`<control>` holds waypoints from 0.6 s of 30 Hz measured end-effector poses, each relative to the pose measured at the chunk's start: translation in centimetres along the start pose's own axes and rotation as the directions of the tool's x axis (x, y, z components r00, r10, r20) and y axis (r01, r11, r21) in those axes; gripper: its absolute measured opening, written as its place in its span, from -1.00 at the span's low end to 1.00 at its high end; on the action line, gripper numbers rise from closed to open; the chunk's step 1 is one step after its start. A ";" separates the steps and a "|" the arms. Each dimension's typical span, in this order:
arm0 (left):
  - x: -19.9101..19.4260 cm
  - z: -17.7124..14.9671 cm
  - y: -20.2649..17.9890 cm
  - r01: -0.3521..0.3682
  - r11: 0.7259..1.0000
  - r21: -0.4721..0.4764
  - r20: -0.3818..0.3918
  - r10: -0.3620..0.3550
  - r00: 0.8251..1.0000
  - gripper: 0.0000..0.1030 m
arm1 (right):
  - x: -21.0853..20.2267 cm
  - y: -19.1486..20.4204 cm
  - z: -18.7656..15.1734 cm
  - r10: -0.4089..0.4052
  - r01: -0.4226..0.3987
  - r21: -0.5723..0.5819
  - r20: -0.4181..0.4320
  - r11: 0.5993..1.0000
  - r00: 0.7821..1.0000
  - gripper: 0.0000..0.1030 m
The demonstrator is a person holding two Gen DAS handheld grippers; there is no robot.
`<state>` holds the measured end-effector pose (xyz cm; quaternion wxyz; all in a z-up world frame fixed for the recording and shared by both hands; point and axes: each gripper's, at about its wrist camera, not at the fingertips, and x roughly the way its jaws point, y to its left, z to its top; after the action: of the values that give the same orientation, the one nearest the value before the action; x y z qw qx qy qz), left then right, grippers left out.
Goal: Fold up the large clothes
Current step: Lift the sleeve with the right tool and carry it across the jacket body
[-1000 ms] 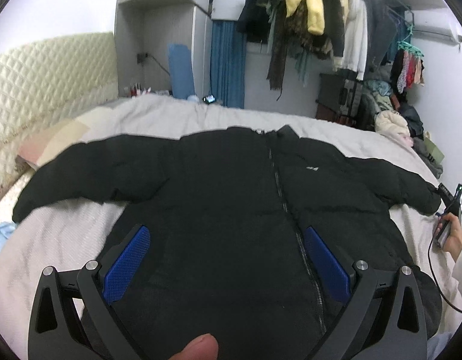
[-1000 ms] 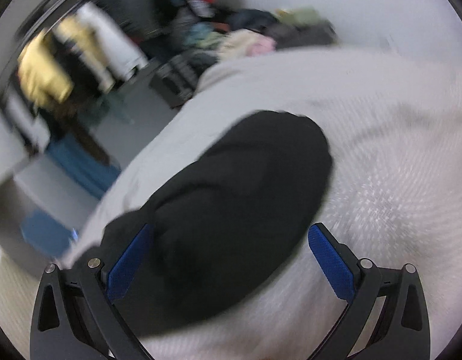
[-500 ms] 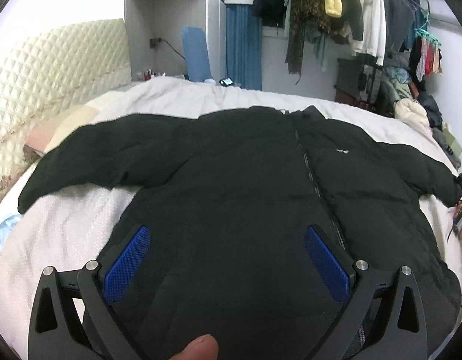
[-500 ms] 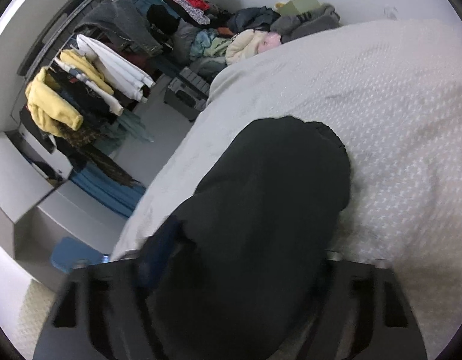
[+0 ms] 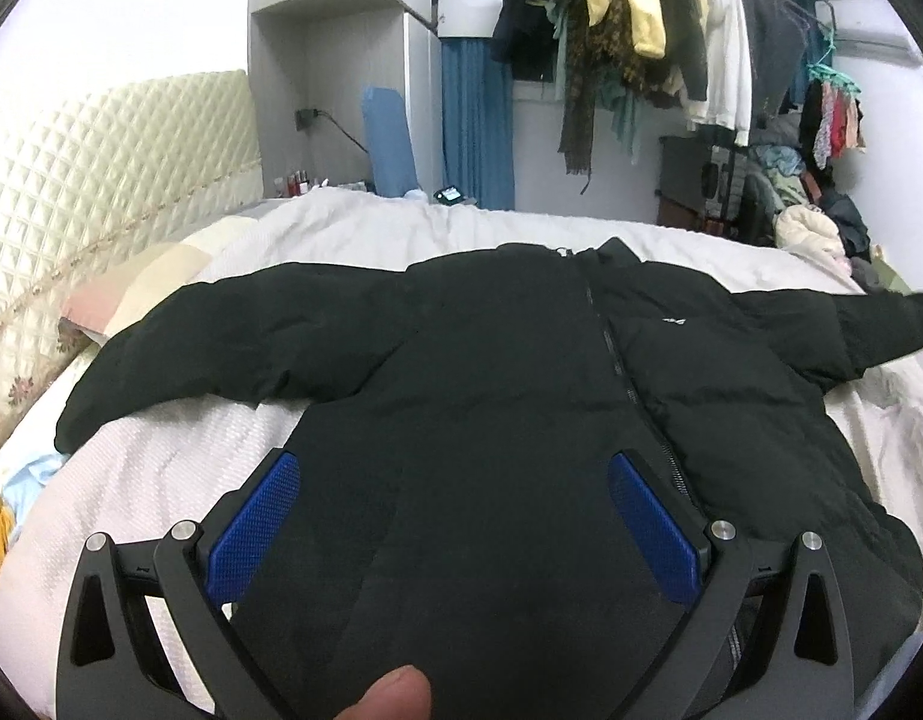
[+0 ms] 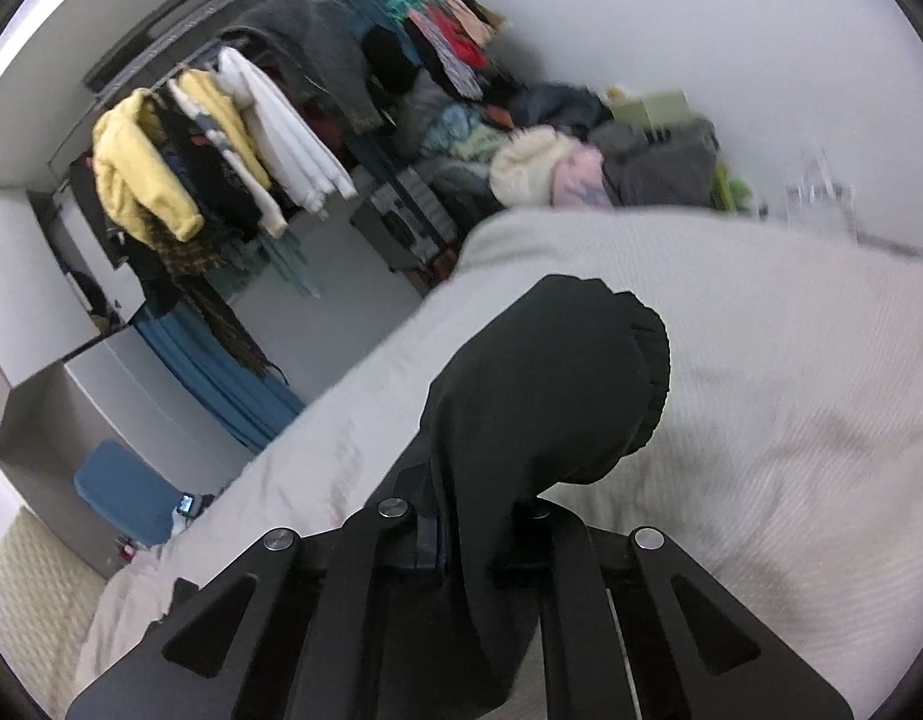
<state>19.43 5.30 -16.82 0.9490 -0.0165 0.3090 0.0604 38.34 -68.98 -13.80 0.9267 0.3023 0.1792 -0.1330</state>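
Observation:
A large black puffer jacket [image 5: 521, 372] lies front up on the white bed [image 5: 179, 456], zipped, both sleeves spread out. My left gripper [image 5: 455, 516] is open above the jacket's lower hem, blue pads [image 5: 254, 525] apart. My right gripper [image 6: 479, 534] is shut on the jacket's right sleeve [image 6: 545, 396] near the cuff and holds it slightly raised off the bed cover [image 6: 791, 420]. That sleeve also shows at the right edge of the left wrist view [image 5: 869, 324].
A quilted cream headboard [image 5: 101, 180] and pillows [image 5: 143, 294] are at the left. A rack of hanging clothes [image 5: 671, 48] and a heap of clothes [image 6: 581, 162] stand beyond the bed. A yellow and blue cloth [image 5: 5, 510] lies at the bed's left edge.
My right gripper has closed from wide open onto the sleeve near the cuff and lifted it. My left gripper has stayed open, its view shifting slightly over the jacket.

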 end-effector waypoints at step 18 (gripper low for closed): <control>-3.1 0.9 3.8 0.049 0.999 -0.016 0.082 -0.048 0.995 1.00 | -11.0 33.0 1.0 0.306 -0.278 -0.393 0.008 0.876 0.952 -0.92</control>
<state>17.06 8.80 -14.24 0.9619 -0.0302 0.2688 0.0409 40.39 -42.29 8.42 0.9831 0.1320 0.1216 0.0360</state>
